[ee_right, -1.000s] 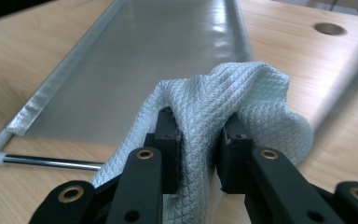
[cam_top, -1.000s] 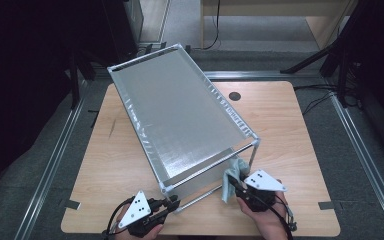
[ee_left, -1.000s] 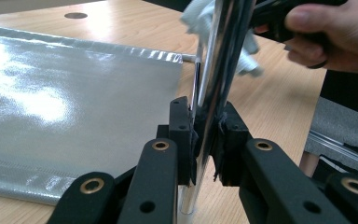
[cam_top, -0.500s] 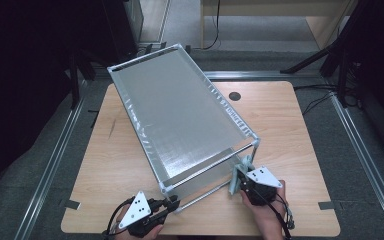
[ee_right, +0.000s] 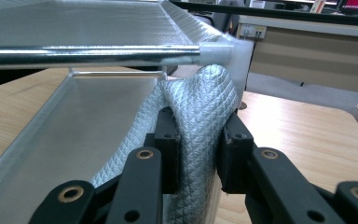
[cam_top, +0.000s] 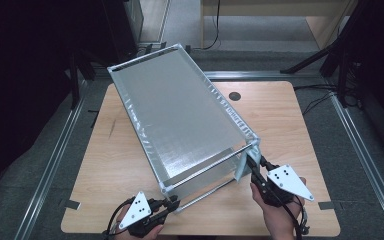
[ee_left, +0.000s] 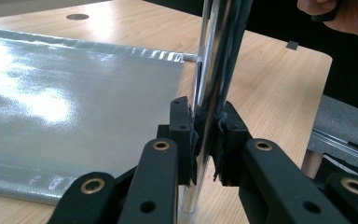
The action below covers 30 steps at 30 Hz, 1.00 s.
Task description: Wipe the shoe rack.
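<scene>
Silver cover (ee_right: 200,112) bunches soft in right gripper (ee_right: 198,140); left gripper (ee_left: 206,135) clamps stiff, slippery frame pole (ee_left: 214,70), near corners.

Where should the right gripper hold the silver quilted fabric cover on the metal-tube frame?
Pinch the bunched fold of the silver quilted fabric cover just under the white corner joint, coming from the table's near edge. There the loose cloth gathers thin enough for the right gripper.

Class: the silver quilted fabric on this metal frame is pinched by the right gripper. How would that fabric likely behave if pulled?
The fabric bunches into a soft fold between the right gripper fingers, so it is probably floppy. Its glossy sheen hints it might slip. The frame likely keeps it taut elsewhere.
</scene>
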Each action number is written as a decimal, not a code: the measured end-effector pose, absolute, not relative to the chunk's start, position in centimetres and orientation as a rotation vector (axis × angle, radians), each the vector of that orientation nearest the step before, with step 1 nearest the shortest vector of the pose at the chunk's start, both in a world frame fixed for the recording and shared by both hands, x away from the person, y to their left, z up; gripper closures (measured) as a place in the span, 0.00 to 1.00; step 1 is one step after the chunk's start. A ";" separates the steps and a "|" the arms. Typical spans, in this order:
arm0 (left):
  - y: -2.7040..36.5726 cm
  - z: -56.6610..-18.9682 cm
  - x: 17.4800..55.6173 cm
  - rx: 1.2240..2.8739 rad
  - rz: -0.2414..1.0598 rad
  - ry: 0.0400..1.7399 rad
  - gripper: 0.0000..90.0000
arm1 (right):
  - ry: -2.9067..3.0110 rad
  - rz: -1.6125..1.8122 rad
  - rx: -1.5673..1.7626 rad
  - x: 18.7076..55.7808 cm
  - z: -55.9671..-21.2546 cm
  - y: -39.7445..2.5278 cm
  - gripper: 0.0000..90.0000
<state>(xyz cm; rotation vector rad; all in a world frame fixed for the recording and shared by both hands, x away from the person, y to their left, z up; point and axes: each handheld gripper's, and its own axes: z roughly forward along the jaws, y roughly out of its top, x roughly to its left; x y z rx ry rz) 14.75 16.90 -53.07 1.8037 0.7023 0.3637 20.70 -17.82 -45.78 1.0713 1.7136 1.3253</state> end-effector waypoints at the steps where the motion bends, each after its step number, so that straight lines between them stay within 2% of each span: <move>1: 16.9 -53.1 14.8 1.803 0.362 0.703 0.89 | 1.725 1.316 1.072 20.8 -46.0 -17.8 0.81; 4: 16.9 -53.1 14.8 1.803 0.360 0.704 0.89 | 1.776 1.287 1.109 21.3 -47.0 -17.7 0.81; 5: 16.9 -53.1 14.8 1.803 0.359 0.704 0.89 | 1.861 1.247 1.199 22.2 -49.2 -17.6 0.81; 6: 16.9 -53.1 14.8 1.803 0.359 0.704 0.89 | 1.861 1.247 1.199 22.2 -49.2 -17.6 0.81; 7: 16.9 -53.1 14.8 1.804 0.360 0.704 0.89 | 1.941 1.195 1.270 23.0 -51.3 -17.5 0.81; 8: 16.9 -53.1 14.8 1.804 0.360 0.704 0.89 | 1.941 1.195 1.270 23.0 -51.3 -17.5 0.81; 11: 16.9 -53.1 14.8 1.806 0.360 0.701 0.89 | 2.014 1.105 1.341 23.9 -54.1 -17.3 0.81; 15: 17.0 -53.1 14.8 1.804 0.355 0.701 0.89 | 1.978 1.094 1.335 23.9 -53.4 -17.2 0.81; 21: 17.0 -53.1 14.8 1.803 0.352 0.699 0.89 | 1.881 1.237 1.224 23.0 -50.3 -16.5 0.81; 30: 16.8 -53.1 14.8 1.801 0.353 0.706 0.89 | 1.852 1.174 1.251 23.5 -51.3 -16.7 0.82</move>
